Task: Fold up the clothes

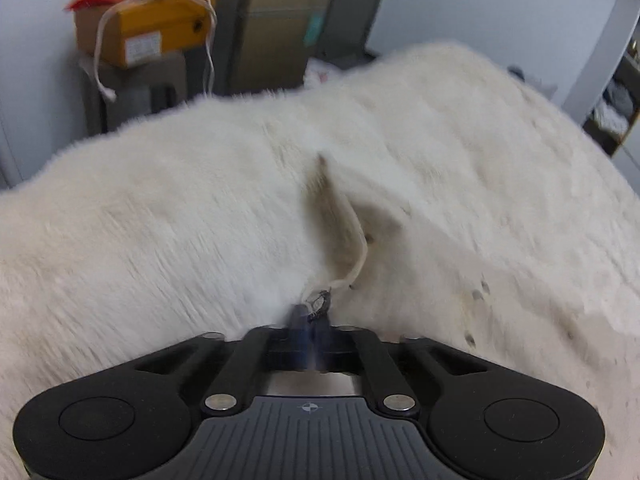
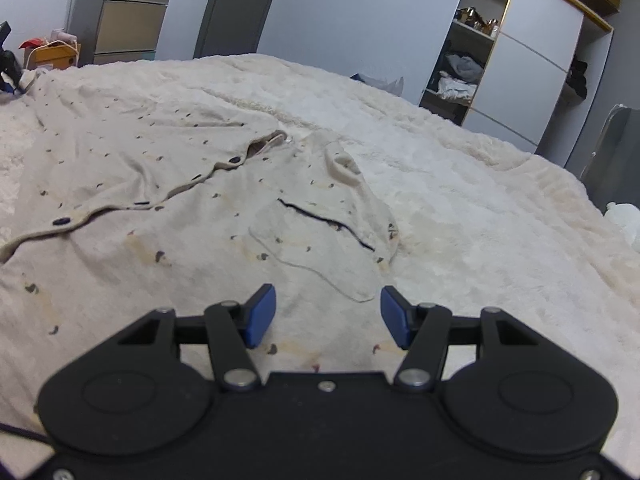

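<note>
Bed (image 2: 460, 184) under fluffy cream blanket. My beige dotted shirt (image 2: 168, 184) spread flat on it, ahead and left of my right tongs (image 2: 328, 314); long axis runs left to right, collar toward far middle, button placket diagonal. Right tongs half open, blue pads empty, over shirt's near edge. Left tongs (image 1: 310, 314) shut on shirt's edge. Wardrobe shelves (image 2: 460, 76) hold piled clothes.

A bedroom at home, big bed with a fluffy white blanket (image 2: 460, 184), open wardrobe (image 2: 516, 60) with clothes on shelves, grey door (image 2: 236, 4)
</note>
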